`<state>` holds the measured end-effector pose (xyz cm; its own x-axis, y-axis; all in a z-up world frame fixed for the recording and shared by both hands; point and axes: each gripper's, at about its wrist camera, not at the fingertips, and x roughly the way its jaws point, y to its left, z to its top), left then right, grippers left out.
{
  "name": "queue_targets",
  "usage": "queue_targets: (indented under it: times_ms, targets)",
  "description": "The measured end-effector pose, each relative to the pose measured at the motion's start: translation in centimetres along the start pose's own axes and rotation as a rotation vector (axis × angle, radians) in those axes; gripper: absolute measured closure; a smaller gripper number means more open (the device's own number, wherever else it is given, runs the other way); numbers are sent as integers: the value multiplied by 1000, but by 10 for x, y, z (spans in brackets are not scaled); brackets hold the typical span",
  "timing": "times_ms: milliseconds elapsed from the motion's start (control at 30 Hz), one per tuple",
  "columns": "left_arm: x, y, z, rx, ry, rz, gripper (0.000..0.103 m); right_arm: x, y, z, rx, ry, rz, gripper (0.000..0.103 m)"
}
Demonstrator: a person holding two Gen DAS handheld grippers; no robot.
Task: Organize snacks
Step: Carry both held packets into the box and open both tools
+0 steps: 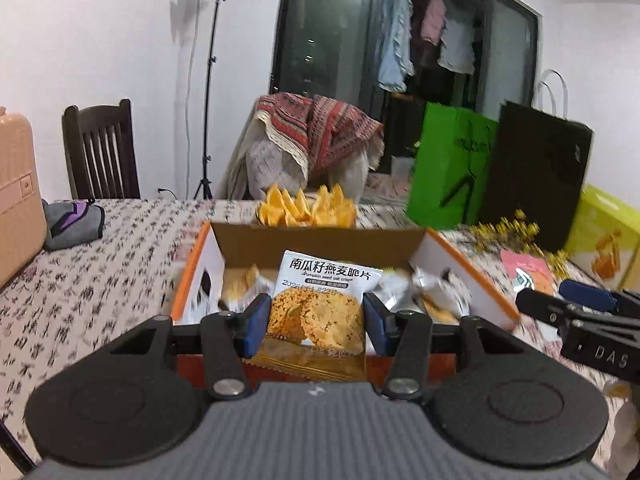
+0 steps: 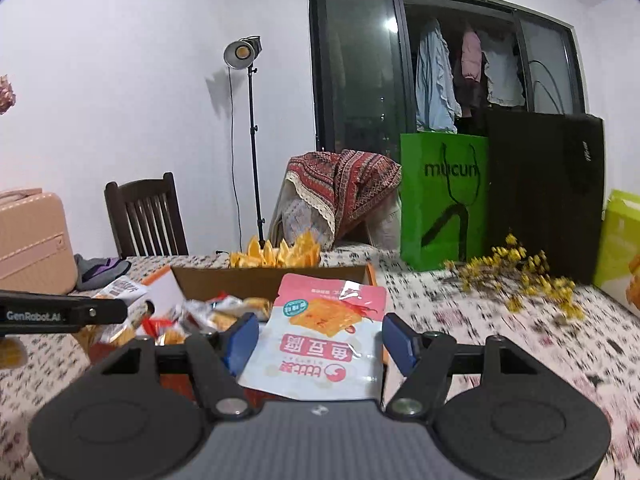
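Observation:
My left gripper (image 1: 316, 322) is shut on a white pumpkin seed oat crisp packet (image 1: 320, 312) and holds it upright over the near edge of an open orange-rimmed cardboard box (image 1: 316, 236). Several small wrapped snacks (image 1: 432, 292) lie in the box. My right gripper (image 2: 318, 340) has its jaws wide, with a pink and white fish tofu packet (image 2: 324, 336) between them; the left pad touches it, the right pad stands apart. This packet hangs over the box's right corner (image 2: 370, 274). The left gripper shows in the right wrist view (image 2: 60, 314).
A patterned cloth covers the table (image 1: 100, 280). Orange paper flowers (image 1: 306, 206) stand behind the box. A green bag (image 2: 444, 200), a black bag (image 2: 544, 196), yellow dried flowers (image 2: 524, 276), a yellow-green box (image 1: 608, 236), a pink case (image 1: 16, 196) and a grey pouch (image 1: 74, 220) sit around.

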<state>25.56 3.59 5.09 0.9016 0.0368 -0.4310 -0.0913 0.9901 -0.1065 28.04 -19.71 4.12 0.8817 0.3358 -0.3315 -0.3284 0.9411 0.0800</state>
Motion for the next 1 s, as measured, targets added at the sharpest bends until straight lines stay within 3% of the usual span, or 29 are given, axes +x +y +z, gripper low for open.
queue_targets:
  times_ms: [233, 433, 500, 567, 633, 667, 1000]
  targets:
    - [44, 7, 31, -58, -1, 86, 52, 55, 11, 28, -26, 22, -11, 35]
    - [76, 14, 37, -61, 20, 158, 50, 96, 19, 27, -29, 80, -13, 35]
    - [80, 16, 33, -57, 24, 166, 41, 103, 19, 23, -23, 98, -5, 34]
    - [79, 20, 29, -60, 13, 159, 25, 105, 18, 18, -21, 112, -6, 32]
    - [75, 23, 26, -74, -12, 155, 3, 104, 15, 16, -13, 122, -2, 14]
    - [71, 26, 25, -83, -26, 155, 0, 102, 13, 15, -2, 122, 1, 6]
    - [30, 33, 18, -101, -107, 130, 0, 66, -2, 18, 50, 107, 15, 0]
